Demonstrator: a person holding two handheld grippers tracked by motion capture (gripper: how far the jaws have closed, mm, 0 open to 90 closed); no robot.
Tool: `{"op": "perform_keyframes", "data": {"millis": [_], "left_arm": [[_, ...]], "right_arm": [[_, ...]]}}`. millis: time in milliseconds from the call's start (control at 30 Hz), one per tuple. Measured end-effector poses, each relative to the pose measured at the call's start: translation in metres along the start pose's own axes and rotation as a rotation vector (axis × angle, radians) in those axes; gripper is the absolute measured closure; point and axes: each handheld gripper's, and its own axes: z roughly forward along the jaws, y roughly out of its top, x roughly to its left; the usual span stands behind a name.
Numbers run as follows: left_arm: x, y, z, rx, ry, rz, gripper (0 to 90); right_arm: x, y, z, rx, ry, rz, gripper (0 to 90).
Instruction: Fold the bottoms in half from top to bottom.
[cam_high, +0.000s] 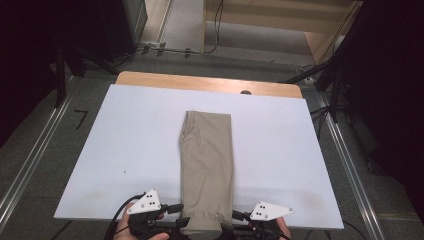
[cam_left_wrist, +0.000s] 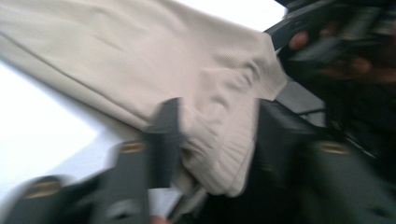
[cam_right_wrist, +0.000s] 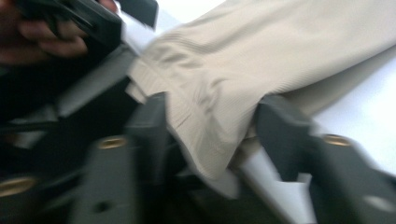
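Note:
A beige garment (cam_high: 207, 155), folded into a long narrow strip, lies down the middle of the white table top (cam_high: 135, 140), with its ribbed end hanging over the near edge. My left gripper (cam_high: 175, 220) is at the left corner of that end. Its jaws (cam_left_wrist: 219, 135) stand apart with the ribbed cloth (cam_left_wrist: 224, 154) loose between them. At the right corner is my right gripper (cam_high: 240, 217), and its jaws (cam_right_wrist: 210, 135) are also spread around the cloth (cam_right_wrist: 205, 112) without pinching it.
A wooden strip (cam_high: 210, 82) borders the table's far edge. Metal floor rails (cam_high: 30, 160) run along both sides, and dark stands and cables (cam_high: 330, 85) sit at the back right. Each gripper view shows the other hand (cam_right_wrist: 46, 37) close by.

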Motion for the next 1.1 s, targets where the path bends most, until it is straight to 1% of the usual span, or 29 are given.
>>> {"op": "perform_keyframes", "data": {"millis": [33, 67, 100, 133, 167, 200, 233, 267, 300, 333, 367, 400, 467, 500, 533, 567, 600, 633, 667, 733, 767, 800, 833, 867, 933, 1000, 1033, 1100], "left_arm": [[0.003, 0.002, -0.002, -0.03, 0.0, -0.003, 46.2], [0.005, 0.004, -0.003, -0.05, 0.0, 0.003, 50.3], [0.006, 0.007, -0.001, -0.057, 0.002, 0.02, 53.8], [0.007, 0.009, 0.002, -0.053, 0.005, 0.04, 58.0], [0.006, 0.01, 0.006, -0.044, 0.003, 0.055, 62.5], [0.006, 0.011, 0.011, -0.027, 0.0, 0.068, 66.8], [0.006, 0.011, 0.016, -0.012, 0.008, 0.082, 70.0], [0.006, 0.011, 0.021, 0.003, 0.011, 0.093, 74.5], [0.007, 0.01, 0.026, 0.018, 0.002, 0.088, 77.0], [0.008, 0.008, 0.03, 0.036, 0.003, 0.086, 79.5], [0.009, 0.006, 0.033, 0.055, 0.015, 0.085, 80.8], [0.011, 0.004, 0.036, 0.076, 0.016, 0.083, 82.4], [0.014, -0.001, 0.038, 0.105, 0.032, 0.059, 84.8], [0.015, -0.003, 0.039, 0.119, 0.044, 0.055, 85.7], [0.016, -0.005, 0.039, 0.126, 0.045, 0.056, 86.3], [0.017, -0.006, 0.038, 0.124, 0.042, 0.051, 86.6], [0.018, -0.005, 0.038, 0.125, 0.041, 0.048, 86.6], [0.018, -0.005, 0.037, 0.129, 0.05, 0.053, 86.5], [0.017, -0.004, 0.036, 0.129, 0.055, 0.053, 85.5], [0.016, -0.003, 0.035, 0.128, 0.053, 0.054, 80.0], [0.016, -0.002, 0.033, 0.122, 0.048, 0.059, 75.7], [0.015, 0.001, 0.031, 0.109, 0.054, 0.065, 70.4], [0.015, 0.005, 0.028, 0.094, 0.063, 0.08, 65.3], [0.016, 0.01, 0.026, 0.074, 0.058, 0.089, 58.2], [0.021, 0.021, 0.023, 0.045, 0.044, 0.08, 46.1], [0.028, 0.033, 0.021, 0.025, 0.06, 0.096, 37.6], [0.033, 0.039, 0.022, 0.009, 0.068, 0.099, 33.6], [0.047, 0.05, 0.024, -0.009, 0.064, 0.094, 27.8]], "right_arm": [[-0.001, 0.001, -0.002, -0.021, -0.023, -0.01, 36.7], [-0.002, 0.003, -0.004, -0.046, -0.03, -0.003, 38.6], [-0.004, 0.005, -0.005, -0.074, -0.026, 0.0, 44.8], [-0.006, 0.006, -0.004, -0.096, -0.023, -0.011, 51.2], [-0.006, 0.008, -0.002, -0.109, -0.024, -0.023, 54.3], [-0.006, 0.01, 0.001, -0.111, -0.024, -0.034, 59.2], [-0.006, 0.012, 0.004, -0.106, -0.03, -0.042, 62.6], [-0.006, 0.013, 0.008, -0.103, -0.045, -0.045, 66.4], [-0.008, 0.014, 0.013, -0.097, -0.062, -0.037, 70.9], [-0.01, 0.014, 0.018, -0.085, -0.064, -0.031, 74.3], [-0.012, 0.013, 0.023, -0.071, -0.069, -0.031, 77.1], [-0.014, 0.011, 0.027, -0.056, -0.072, -0.034, 78.9], [-0.016, 0.008, 0.033, -0.02, -0.066, -0.041, 81.0], [-0.016, 0.006, 0.035, 0.004, -0.08, -0.049, 81.4], [-0.016, 0.004, 0.036, 0.03, -0.093, -0.056, 81.4], [-0.017, 0.002, 0.037, 0.047, -0.092, -0.054, 81.4], [-0.018, -0.001, 0.037, 0.055, -0.092, -0.052, 81.5], [-0.018, -0.002, 0.036, 0.05, -0.089, -0.053, 81.5], [-0.018, -0.002, 0.035, 0.055, -0.086, -0.058, 81.4], [-0.017, -0.002, 0.032, 0.064, -0.1, -0.081, 76.5], [-0.017, -0.001, 0.03, 0.051, -0.087, -0.082, 71.8], [-0.016, 0.0, 0.027, 0.04, -0.071, -0.086, 67.5], [-0.016, 0.003, 0.024, 0.025, -0.07, -0.089, 62.0], [-0.016, 0.007, 0.021, 0.008, -0.084, -0.09, 55.8], [-0.019, 0.018, 0.017, -0.025, -0.091, -0.093, 46.6], [-0.027, 0.032, 0.015, -0.029, -0.114, -0.101, 40.0], [-0.032, 0.039, 0.015, -0.034, -0.126, -0.101, 37.3], [-0.044, 0.055, 0.017, -0.044, -0.139, -0.104, 33.2]]}}
